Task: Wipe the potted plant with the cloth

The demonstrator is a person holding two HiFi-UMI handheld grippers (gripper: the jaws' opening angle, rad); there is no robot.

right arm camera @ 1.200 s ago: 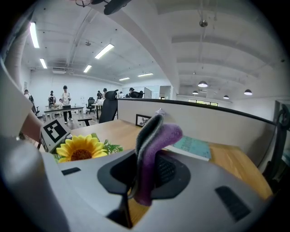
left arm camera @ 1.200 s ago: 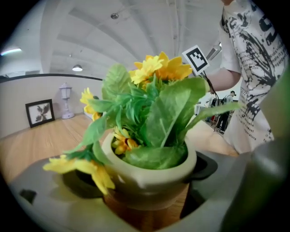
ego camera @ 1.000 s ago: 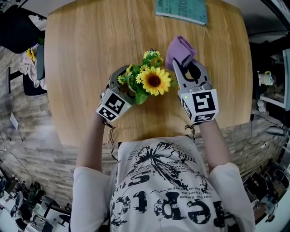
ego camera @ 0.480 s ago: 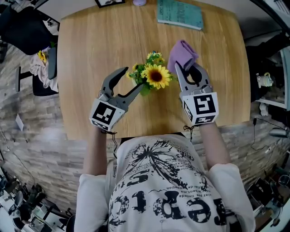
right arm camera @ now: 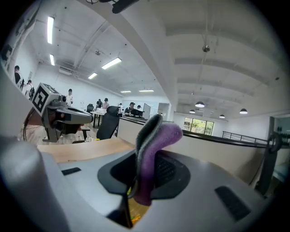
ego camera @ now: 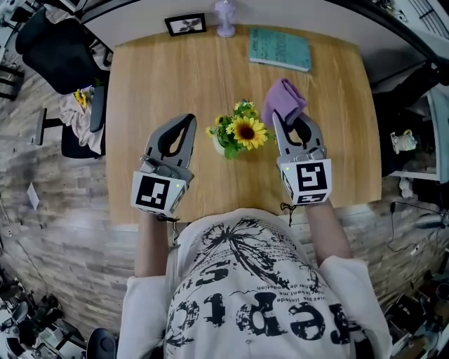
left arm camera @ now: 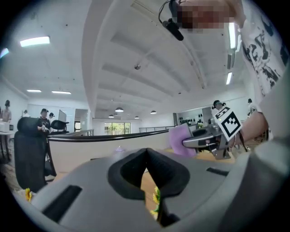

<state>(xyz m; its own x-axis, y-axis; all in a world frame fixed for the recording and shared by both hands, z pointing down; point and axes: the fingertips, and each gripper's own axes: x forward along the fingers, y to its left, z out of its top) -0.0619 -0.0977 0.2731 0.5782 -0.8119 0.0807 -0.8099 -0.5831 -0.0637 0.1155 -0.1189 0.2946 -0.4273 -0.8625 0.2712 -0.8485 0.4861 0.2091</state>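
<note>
The potted plant [ego camera: 237, 133], a sunflower with small yellow blooms and green leaves, stands on the wooden table [ego camera: 154, 77] between the two grippers. My left gripper [ego camera: 188, 119] hangs to the left of the plant, apart from it, jaws shut with nothing between them. In the left gripper view the jaws [left arm camera: 146, 153] meet at the tip, and a bit of yellow flower [left arm camera: 156, 199] shows below them. My right gripper [ego camera: 282, 116] is to the right of the plant, shut on the folded purple cloth [ego camera: 283, 99]. The cloth [right arm camera: 152, 154] stands upright between the jaws.
A teal book [ego camera: 279, 49] lies at the table's far edge, with a small picture frame [ego camera: 186, 24] and a lilac ornament [ego camera: 224, 15] beside it. A black chair [ego camera: 59, 49] and a stool with clothes stand left of the table. People sit at desks in the background.
My left gripper came off the plant pot, drew back to the left and rose, and its jaws closed empty. The right gripper rose with the cloth. The plant stayed on the table.
</note>
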